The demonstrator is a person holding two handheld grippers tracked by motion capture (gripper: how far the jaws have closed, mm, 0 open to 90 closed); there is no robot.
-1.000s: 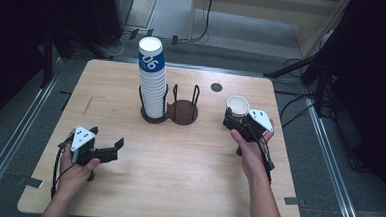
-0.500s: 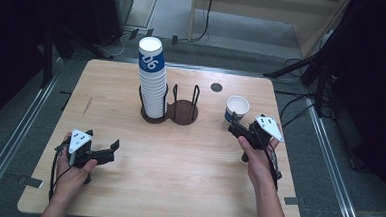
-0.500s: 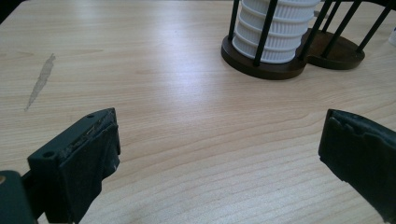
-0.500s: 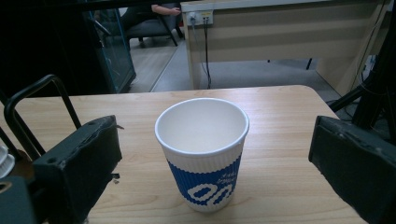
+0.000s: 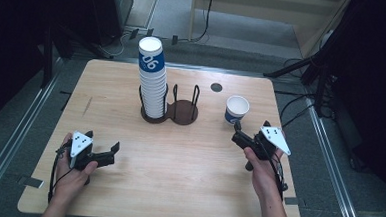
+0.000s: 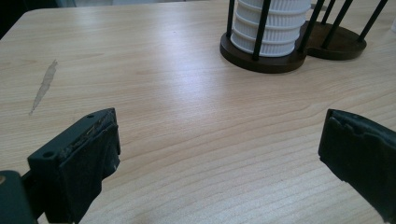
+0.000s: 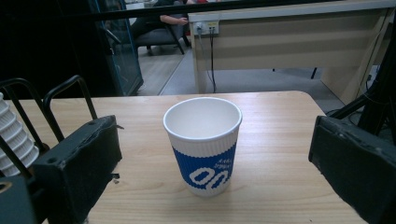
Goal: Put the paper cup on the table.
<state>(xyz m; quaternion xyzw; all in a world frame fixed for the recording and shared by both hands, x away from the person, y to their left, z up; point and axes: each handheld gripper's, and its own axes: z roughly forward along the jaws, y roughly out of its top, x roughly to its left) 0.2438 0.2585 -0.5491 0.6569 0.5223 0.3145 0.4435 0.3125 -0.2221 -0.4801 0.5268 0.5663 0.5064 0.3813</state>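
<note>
The blue-and-white paper cup [image 7: 202, 143] stands upright and free on the worktop [image 5: 178, 163], between the gaping jaws of the right tool [image 5: 240, 133]; the left tool [image 5: 104, 151] idles agape. Back off level, probably without clipping the rim. The cup stack [image 5: 152, 79] in its holder [image 5: 183, 110] stands well clear.

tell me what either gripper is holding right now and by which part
Nothing is held. The right gripper is open just short of the cup, which stands free on the table. The left gripper is open over bare wood.
</note>
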